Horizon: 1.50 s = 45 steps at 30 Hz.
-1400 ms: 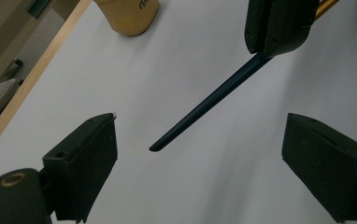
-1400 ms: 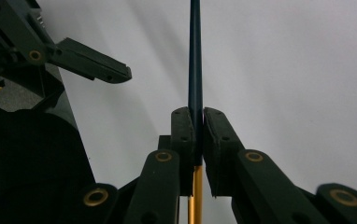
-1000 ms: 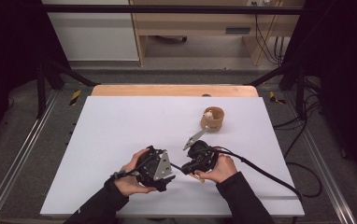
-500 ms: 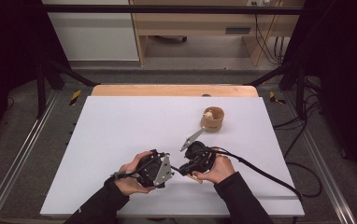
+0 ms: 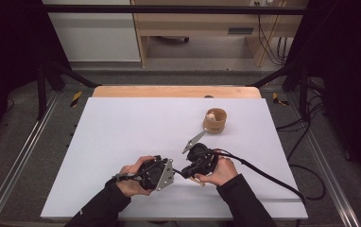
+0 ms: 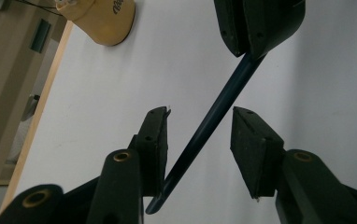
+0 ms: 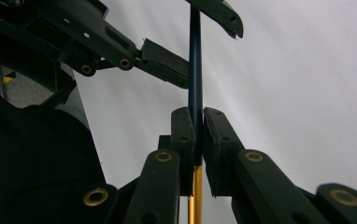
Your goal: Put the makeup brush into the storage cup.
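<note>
I had the right gripper (image 7: 196,135) clamped on a thin rod (image 7: 195,70), its jaws pressed tight against the dark blue shaft just above where the shaft turned brass-gold. The rod ran straight out from that grip, above the white table (image 5: 122,127) near its front edge, and passed between the jaws of the left gripper (image 6: 200,135). Those jaws stood apart: the rod (image 6: 214,112) crossed the gap at a slant, close to one pad or perhaps brushing it, I could not tell which, and well clear of the other. So the left gripper held nothing.

I judged the rod light and stiff, since it kept a dead straight line with one end held. Its surface looked smooth, probably lacquered or metal, so I expected it to slip or twist under a loose pinch. The flat black pads looked rubbery and should bite well on it. I thought the best second hold was square across the blue shaft, well away from the right gripper, with the pads closing flat on both sides so the round section could not roll out.

In the high view both hands sat close together, the left gripper (image 5: 156,173) beside the right gripper (image 5: 198,161). Farther back stood a small round wooden cup (image 5: 215,120), pale and smooth, well apart from the work.
</note>
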Motion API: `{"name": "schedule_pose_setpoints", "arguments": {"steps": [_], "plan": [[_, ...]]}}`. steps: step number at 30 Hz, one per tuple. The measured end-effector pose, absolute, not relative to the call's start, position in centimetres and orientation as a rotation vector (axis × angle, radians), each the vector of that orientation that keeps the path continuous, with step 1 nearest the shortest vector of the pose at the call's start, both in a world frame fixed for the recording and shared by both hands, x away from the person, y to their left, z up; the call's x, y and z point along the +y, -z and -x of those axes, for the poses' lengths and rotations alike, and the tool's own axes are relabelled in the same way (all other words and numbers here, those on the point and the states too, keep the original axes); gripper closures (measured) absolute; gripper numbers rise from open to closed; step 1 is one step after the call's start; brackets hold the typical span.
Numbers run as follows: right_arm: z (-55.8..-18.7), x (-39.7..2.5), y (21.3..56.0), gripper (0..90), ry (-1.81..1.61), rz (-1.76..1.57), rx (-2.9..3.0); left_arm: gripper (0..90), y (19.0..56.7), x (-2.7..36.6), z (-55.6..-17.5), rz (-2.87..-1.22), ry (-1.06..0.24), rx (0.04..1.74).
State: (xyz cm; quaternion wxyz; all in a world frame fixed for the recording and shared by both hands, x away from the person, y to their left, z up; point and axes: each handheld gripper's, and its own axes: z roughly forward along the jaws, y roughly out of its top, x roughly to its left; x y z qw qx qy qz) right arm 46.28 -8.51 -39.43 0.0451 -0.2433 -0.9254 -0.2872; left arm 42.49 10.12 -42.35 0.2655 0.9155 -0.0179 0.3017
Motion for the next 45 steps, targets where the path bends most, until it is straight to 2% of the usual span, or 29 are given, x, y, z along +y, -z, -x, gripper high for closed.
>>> {"name": "schedule_pose_setpoints", "arguments": {"steps": [11,33,45], "plan": [[-46.29,-8.39,39.6,83.6,0.871,0.736,-2.818,70.4,42.58,9.94,-42.24,-2.489,-0.878,-0.14],[-46.17,-8.36,39.6,83.5,0.863,0.724,-2.812,82.2,43.15,9.51,-41.68,-2.559,-0.875,-0.294],[-46.04,-8.66,39.28,82.0,0.911,0.701,-2.836,84.3,43.08,9.49,-41.56,-2.571,-0.843,-0.28]]}}
